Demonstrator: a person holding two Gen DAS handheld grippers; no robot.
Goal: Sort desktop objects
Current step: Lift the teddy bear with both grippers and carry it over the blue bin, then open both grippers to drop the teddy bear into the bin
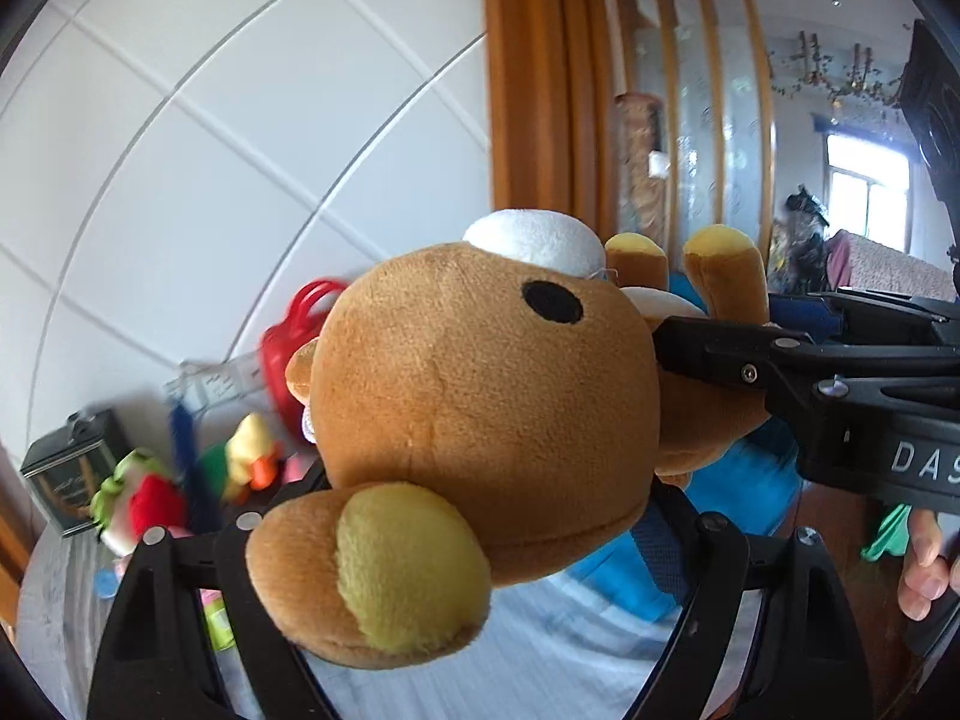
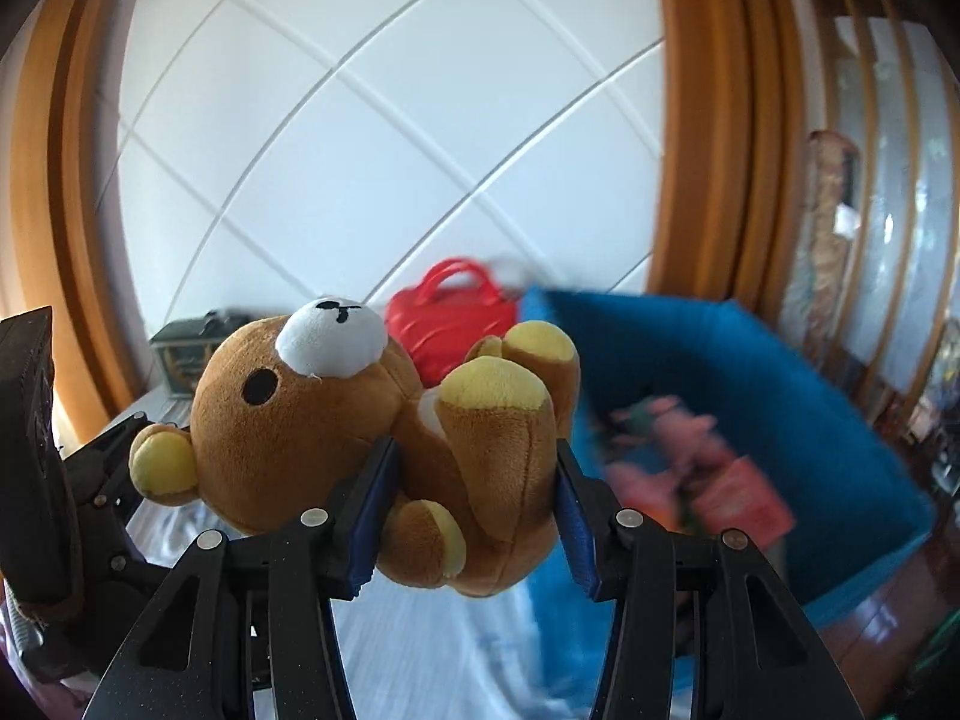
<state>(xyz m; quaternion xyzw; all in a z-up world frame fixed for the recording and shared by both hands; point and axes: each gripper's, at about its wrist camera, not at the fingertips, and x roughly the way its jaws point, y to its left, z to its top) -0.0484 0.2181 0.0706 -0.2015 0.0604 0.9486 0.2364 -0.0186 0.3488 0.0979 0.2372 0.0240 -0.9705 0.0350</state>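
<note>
Plush bear (image 2: 336, 420): a soft brown toy of short, fuzzy pile with a round head, white muzzle patch, black stitched eyes and yellow pads on ears and paws; it is being held in the air above the table, lying on its back, between both tools.

Right gripper (image 2: 474, 510): its blue ribbed pads are being pressed against the bear's lower body and legs from either side, so the toy is being clamped.

Left gripper (image 1: 480, 516): its black angular fingers are being spread wide around the bear's head; the head is being cradled between them, but the pads are hidden behind the plush, so whether it is pressing cannot be told.

Table (image 1: 540, 648): a pale, smooth, faintly streaked surface is being seen blurred beneath the bear.

Blue bin (image 2: 750, 372): a soft-walled fabric box is being shown toward the table's right side, with blurred pink and red items inside.

Red bag (image 2: 450, 324): a glossy plastic handbag shape with looped handles is being seen behind the bear, near the table's far edge.

Dark tin (image 1: 66, 468): a boxy container is standing at the far left corner.

Small toys (image 1: 180, 480): a blurred, colourful heap in green, red, yellow and orange is lying along the left side.

Hand (image 1: 924, 570): fingertips are being seen gripping the right tool's handle.
</note>
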